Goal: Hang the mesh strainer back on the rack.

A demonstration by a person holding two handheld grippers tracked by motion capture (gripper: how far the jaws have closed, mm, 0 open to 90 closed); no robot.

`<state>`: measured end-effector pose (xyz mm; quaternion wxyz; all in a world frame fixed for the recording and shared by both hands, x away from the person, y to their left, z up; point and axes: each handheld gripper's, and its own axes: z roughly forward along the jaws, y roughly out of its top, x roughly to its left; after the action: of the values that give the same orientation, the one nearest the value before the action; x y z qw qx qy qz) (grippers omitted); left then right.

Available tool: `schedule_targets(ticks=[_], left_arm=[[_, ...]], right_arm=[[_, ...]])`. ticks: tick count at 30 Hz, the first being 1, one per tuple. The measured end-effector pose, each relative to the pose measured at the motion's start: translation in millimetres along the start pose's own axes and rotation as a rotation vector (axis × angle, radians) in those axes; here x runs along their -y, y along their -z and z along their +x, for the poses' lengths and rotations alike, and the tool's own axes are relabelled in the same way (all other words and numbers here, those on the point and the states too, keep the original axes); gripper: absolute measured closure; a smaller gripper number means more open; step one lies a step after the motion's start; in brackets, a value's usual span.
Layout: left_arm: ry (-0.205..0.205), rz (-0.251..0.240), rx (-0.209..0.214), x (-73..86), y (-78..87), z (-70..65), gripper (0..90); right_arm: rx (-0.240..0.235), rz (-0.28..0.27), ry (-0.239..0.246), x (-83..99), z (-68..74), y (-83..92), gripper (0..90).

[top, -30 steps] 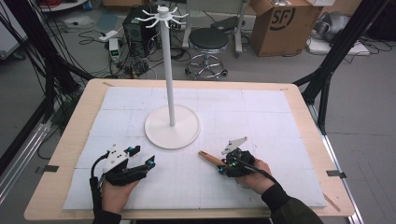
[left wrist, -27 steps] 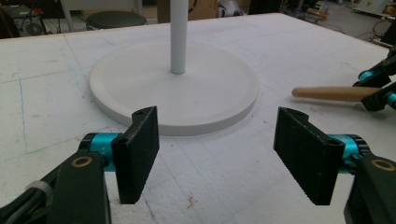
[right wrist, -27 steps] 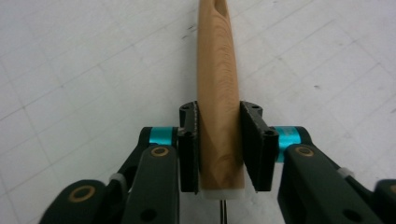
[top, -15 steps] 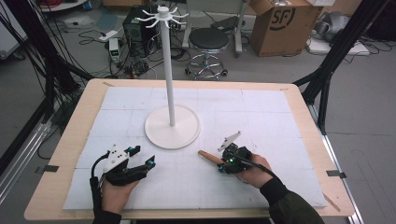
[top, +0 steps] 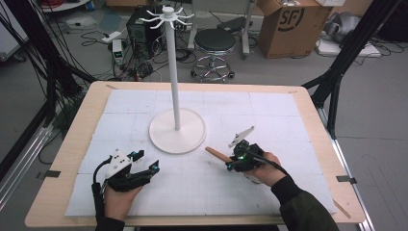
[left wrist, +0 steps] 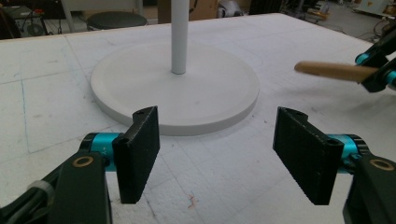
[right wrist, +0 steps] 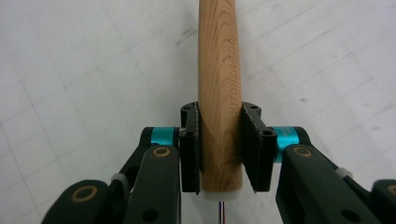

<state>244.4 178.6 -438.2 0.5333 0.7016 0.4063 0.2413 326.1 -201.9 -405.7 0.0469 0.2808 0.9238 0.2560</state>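
Gripping the tapered wooden tool handle [right wrist: 218, 93], the right claw [top: 234, 161] is clamped shut, handle pointing toward the white round-based hook stand [top: 177, 130] mid-desk. The left claw [left wrist: 224, 154], nearer the desk's left edge, gapes wide and empty.

The left black two-jaw tool [top: 146, 162] sits low over the white foam-covered surface [top: 288, 115] at the near left, held from behind by the person's left hand [top: 120, 195], its flat black jaws spread wide apart with nothing between them. The right black two-jaw tool [top: 230, 162] is gripped by the right hand [top: 262, 168], whose dark sleeve [top: 300, 207] enters from the bottom right. Its jaws are pressed against both sides of a light brown wooden handle [right wrist: 218, 70] that points toward the centre.
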Motion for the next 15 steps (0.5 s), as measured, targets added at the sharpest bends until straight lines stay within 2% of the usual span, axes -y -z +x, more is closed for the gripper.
schedule_targets(ticks=[7, 10, 12, 15], left_arm=[[-0.004, 0.004, 0.001, -0.1, -0.6, -0.2, 32.3], [-0.005, 0.005, 0.0, -0.2, -0.3, 0.1, 32.2], [-0.003, 0.005, -0.002, -0.1, -0.2, 0.2, 32.2], [-0.002, 0.003, -0.002, -0.2, -0.3, 0.2, 32.1]], right_arm=[[-0.039, -0.224, -0.03, 2.2, -8.5, 29.9, 71.3], [-0.049, -0.344, -0.04, 0.9, -10.2, 40.2, 71.3], [-0.071, -0.412, -0.047, -1.0, -12.4, 45.9, 71.3], [-0.076, -0.513, -0.064, -6.0, -14.2, 54.1, 71.2]])
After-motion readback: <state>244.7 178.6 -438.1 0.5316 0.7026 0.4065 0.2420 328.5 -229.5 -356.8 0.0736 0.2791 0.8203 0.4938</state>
